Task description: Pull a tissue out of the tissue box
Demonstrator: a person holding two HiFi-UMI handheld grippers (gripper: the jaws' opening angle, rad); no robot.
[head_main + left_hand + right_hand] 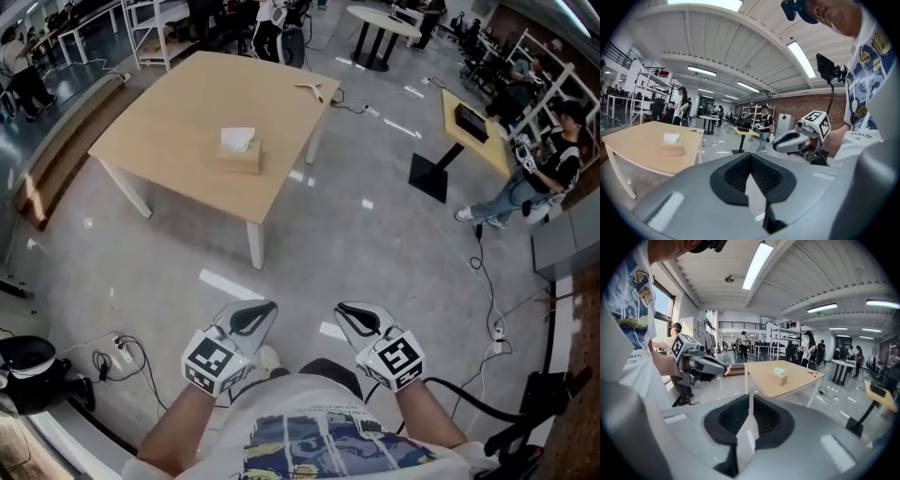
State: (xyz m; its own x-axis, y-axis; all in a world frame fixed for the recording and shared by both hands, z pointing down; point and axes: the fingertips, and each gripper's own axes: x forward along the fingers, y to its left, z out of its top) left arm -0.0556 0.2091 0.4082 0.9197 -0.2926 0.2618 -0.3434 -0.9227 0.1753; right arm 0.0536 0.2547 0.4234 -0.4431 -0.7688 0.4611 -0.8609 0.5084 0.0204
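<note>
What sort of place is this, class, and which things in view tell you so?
Probably a robotics lab or workshop: an open concrete floor with trailing cables, metal shelving racks, and several worktables with people at equipment.

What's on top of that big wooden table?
A tissue box with a white tissue poking out, and a small pale angled thing near the table's far edge. The box hides whatever is inside.

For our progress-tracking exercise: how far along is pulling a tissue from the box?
Done: nothing; the tissue sits in the tissue box on the table. In hand: left gripper and right gripper, both shut and empty, held short of the table. To do: reach, grip the tissue, pull it out.
</note>
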